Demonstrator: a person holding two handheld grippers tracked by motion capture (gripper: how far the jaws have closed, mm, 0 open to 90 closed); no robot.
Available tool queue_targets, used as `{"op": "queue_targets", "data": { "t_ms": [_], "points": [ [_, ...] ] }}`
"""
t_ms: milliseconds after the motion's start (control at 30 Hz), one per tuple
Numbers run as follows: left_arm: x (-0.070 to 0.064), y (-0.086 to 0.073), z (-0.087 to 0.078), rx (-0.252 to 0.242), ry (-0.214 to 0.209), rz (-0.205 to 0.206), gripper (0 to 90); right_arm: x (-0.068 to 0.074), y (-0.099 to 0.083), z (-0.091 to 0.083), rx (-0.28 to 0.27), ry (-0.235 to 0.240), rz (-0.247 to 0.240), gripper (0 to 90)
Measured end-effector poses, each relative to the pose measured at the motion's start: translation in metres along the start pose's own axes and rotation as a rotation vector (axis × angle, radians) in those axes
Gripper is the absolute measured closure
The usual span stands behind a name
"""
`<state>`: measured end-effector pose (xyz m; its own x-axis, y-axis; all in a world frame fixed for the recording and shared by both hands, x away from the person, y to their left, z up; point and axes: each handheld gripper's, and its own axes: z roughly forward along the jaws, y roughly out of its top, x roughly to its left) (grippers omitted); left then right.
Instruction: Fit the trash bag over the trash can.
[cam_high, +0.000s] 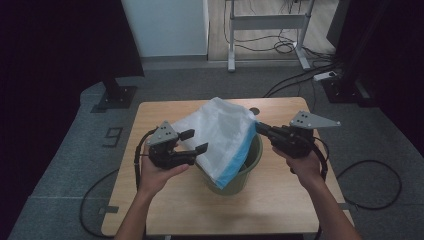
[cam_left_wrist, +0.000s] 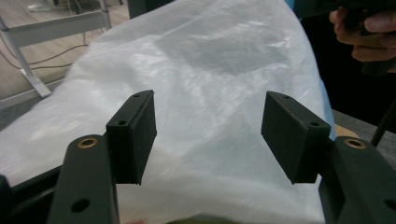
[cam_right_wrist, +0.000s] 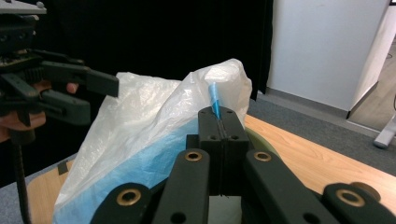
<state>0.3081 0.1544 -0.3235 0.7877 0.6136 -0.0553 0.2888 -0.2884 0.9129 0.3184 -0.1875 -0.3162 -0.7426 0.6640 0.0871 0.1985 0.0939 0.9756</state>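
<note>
The right gripper (cam_right_wrist: 219, 122) has its jaws pressed fully together, pinching the blue-edged rim of the white plastic bin liner (cam_right_wrist: 154, 121); a thin blue strip of that rim sticks up just past the jaw tips. In the high view the same right gripper (cam_high: 260, 127) grips the liner (cam_high: 220, 132) at its right corner, where the blue band begins.

The left gripper (cam_left_wrist: 210, 135) stands wide open, with nothing between its pads. The liner (cam_left_wrist: 201, 79) spreads just beyond and below the two jaws; whether the pads touch the film cannot be told. From above, the left gripper (cam_high: 194, 141) hovers at the liner's left edge, its two jaws pointing right, towards the bag.

The liner is draped over the small green bin (cam_high: 250, 167), which stands on the wooden table (cam_high: 165, 200) between the two grippers. Its long axis runs from the far end, away from both sets of jaws, down towards the near right, where the blue hem (cam_high: 235, 162) hangs over the bin's near rim. The sheet is billowed and crumpled, higher at the right gripper's pinch than at the open jaws on the other side.
</note>
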Motion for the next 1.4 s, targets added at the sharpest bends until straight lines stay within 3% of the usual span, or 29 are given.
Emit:
{"op": "queue_targets", "data": {
  "t_ms": [333,667,767,833,933,1133,1300,1400],
  "points": [
    [-0.011,0.004,0.016,0.028,-0.073,0.021,30.5,0.005,0.005,0.01,0.004,0.001,0.001,88.8],
    [-0.023,0.005,0.03,0.068,-0.098,0.052,26.1,0.014,0.012,0.018,0.005,0.007,-0.004,88.9],
    [-0.024,0.006,0.031,0.063,-0.091,0.057,36.7,0.017,0.014,0.02,0.004,0.017,-0.011,88.8],
    [-0.024,0.006,0.032,0.052,-0.113,0.064,49.9,0.019,0.015,0.021,0.001,0.028,-0.016,88.8],
    [-0.024,0.007,0.033,0.054,-0.15,0.075,62.7,0.022,0.016,0.024,0.005,0.041,-0.027,88.8],
    [-0.022,0.007,0.034,0.048,-0.181,0.082,83.1,0.026,0.018,0.027,0.004,0.055,-0.039,88.6],
    [-0.02,0.007,0.035,0.023,-0.185,0.078,90.0,0.028,0.019,0.027,0.0,0.062,-0.052,87.4],
    [-0.019,0.007,0.033,0.002,-0.173,0.077,90.0,0.028,0.019,0.026,-0.01,0.054,-0.059,76.8]
  ]
}}
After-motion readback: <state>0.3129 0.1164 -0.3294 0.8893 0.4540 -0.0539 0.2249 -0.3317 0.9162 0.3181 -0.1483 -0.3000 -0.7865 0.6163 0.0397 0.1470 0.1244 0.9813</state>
